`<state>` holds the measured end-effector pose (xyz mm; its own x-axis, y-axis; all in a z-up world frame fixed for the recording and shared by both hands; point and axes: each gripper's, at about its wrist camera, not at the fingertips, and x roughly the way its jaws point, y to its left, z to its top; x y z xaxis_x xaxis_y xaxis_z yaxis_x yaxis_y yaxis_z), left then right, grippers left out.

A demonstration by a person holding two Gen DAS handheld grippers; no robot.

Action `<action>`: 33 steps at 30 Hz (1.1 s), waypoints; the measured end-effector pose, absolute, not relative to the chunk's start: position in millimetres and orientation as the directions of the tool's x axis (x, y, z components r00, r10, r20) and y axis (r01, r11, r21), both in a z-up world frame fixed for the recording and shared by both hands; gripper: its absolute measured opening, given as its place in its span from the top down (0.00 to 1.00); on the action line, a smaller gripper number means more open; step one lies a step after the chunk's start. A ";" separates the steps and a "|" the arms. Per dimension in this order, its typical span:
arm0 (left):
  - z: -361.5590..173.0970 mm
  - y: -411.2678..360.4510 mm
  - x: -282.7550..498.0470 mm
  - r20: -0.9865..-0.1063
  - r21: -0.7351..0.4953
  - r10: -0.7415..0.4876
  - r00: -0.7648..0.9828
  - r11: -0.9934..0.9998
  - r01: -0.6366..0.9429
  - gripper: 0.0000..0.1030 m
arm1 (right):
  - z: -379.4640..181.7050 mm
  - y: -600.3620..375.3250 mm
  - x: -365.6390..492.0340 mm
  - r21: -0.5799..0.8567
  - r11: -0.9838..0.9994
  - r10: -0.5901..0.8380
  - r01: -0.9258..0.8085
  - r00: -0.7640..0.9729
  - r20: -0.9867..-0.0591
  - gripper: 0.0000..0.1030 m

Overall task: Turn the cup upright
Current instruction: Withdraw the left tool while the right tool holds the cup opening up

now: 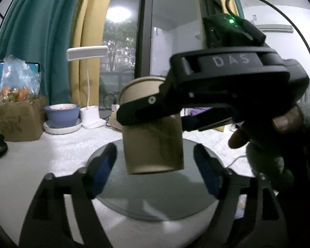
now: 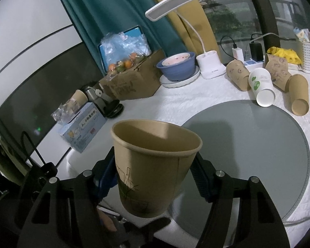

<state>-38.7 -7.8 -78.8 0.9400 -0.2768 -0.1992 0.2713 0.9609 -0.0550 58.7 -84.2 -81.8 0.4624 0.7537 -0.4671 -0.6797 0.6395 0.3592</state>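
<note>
Beyond mat (image 2: 258, 144), spare cups (image 2: 262, 86)

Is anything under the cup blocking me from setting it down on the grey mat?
Nothing visible. The brown paper cup, held mouth-up in the right hand-held gripper, hangs over bare grey mat; the fallen cups lie at its far edge.

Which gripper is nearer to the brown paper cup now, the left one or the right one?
Right. The right gripper clamps the brown paper cup between its fingers; the left gripper sits open just below the cup, not touching.
</note>
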 end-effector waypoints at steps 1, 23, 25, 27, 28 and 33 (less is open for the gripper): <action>-79.1 -7.7 -37.7 -0.206 -0.059 -0.281 0.937 0.960 0.275 0.23 | -81.7 -84.2 59.1 0.359 0.641 0.753 -0.679 0.464 -0.467 0.32; -92.0 36.1 1.9 -0.389 -0.190 -0.209 0.897 0.971 0.144 0.23 | -79.3 -93.7 87.0 0.161 0.787 0.597 -0.596 0.669 -0.443 0.32; -91.7 41.6 7.5 -0.408 -0.210 -0.204 0.890 0.969 0.126 0.23 | -79.1 -92.9 93.1 0.139 0.800 0.578 -0.584 0.686 -0.442 0.32; -89.6 46.8 12.0 -0.414 -0.235 -0.208 0.886 0.965 0.117 0.23 | -79.9 -91.8 100.2 0.116 0.811 0.558 -0.573 0.699 -0.447 0.32; -88.3 49.6 15.4 -0.418 -0.245 -0.206 0.885 0.963 0.108 0.23 | -80.8 -91.3 103.9 0.105 0.818 0.546 -0.566 0.706 -0.451 0.32; -81.7 62.3 35.7 -0.445 -0.300 -0.216 0.869 0.950 0.083 0.23 | -88.5 -90.0 122.4 0.076 0.843 0.501 -0.532 0.726 -0.471 0.32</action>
